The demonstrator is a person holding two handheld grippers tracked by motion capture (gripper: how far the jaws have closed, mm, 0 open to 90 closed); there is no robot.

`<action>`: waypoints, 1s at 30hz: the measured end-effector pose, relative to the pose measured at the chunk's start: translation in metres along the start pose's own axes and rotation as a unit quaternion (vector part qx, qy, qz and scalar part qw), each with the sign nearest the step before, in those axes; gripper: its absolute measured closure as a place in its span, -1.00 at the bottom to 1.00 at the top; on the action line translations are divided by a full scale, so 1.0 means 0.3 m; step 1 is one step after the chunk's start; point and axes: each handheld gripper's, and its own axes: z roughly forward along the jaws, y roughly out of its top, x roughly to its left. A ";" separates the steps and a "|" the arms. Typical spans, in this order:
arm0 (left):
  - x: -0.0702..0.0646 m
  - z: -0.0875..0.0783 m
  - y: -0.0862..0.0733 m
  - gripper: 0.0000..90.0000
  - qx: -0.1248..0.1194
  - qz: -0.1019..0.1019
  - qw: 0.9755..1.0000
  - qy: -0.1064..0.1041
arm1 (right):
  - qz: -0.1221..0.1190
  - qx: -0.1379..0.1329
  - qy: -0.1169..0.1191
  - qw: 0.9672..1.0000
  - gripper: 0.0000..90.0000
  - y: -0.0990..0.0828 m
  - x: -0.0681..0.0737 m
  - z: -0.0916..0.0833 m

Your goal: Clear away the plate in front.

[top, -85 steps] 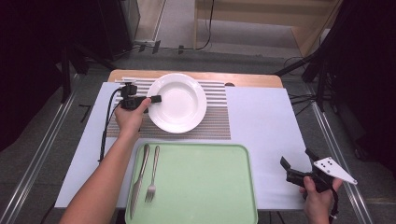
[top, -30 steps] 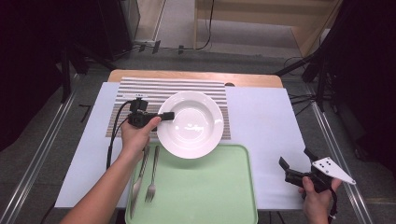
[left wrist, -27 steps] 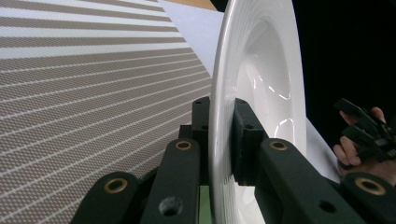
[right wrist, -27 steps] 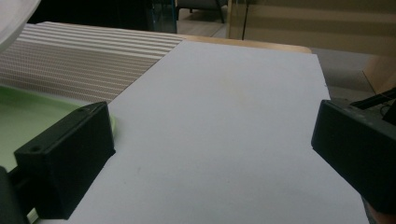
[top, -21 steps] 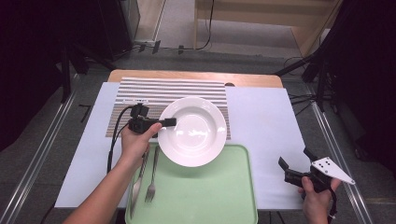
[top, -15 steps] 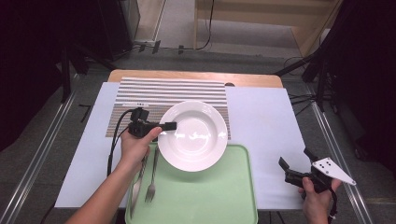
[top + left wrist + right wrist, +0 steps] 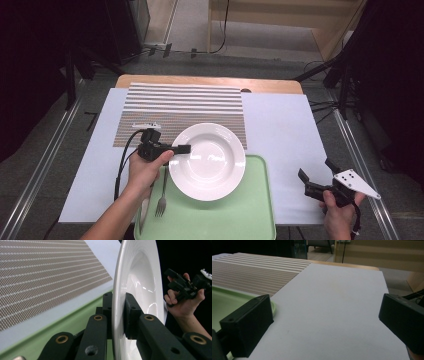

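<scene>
The left gripper (image 7: 183,149) pinches the nine o'clock rim of the white plate (image 7: 210,162), and the left gripper view shows its two black pads pressed flat on either side of that rim (image 7: 117,312). Compared with the earliest high view, the plate has left the middle of the striped placemat (image 7: 185,107) and come toward six o'clock: there it lay wholly on the mat, now only its twelve o'clock edge overlaps the mat's near border, while the larger part lies over the twelve o'clock end of the green tray (image 7: 250,215). Half a second ago it sat a little farther toward twelve o'clock, so the left hand (image 7: 145,167) has kept drawing it nearer.

A fork (image 7: 162,197) lies on the tray's nine o'clock side, just beside the plate's rim and below the left hand. In the earliest view a knife showed next to it; now the forearm covers that spot.

The right gripper (image 7: 320,176) sits where it was in every earlier view, at the four o'clock corner of the white table cover (image 7: 285,130), well apart from the plate. Its jaws are spread wide with nothing between them, as the right gripper view (image 7: 324,322) confirms.
</scene>
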 end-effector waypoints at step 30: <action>-0.040 0.009 -0.178 0.80 0.051 -0.006 0.998 -0.021 | -0.007 0.003 -0.001 1.000 -1.00 0.000 0.003 0.005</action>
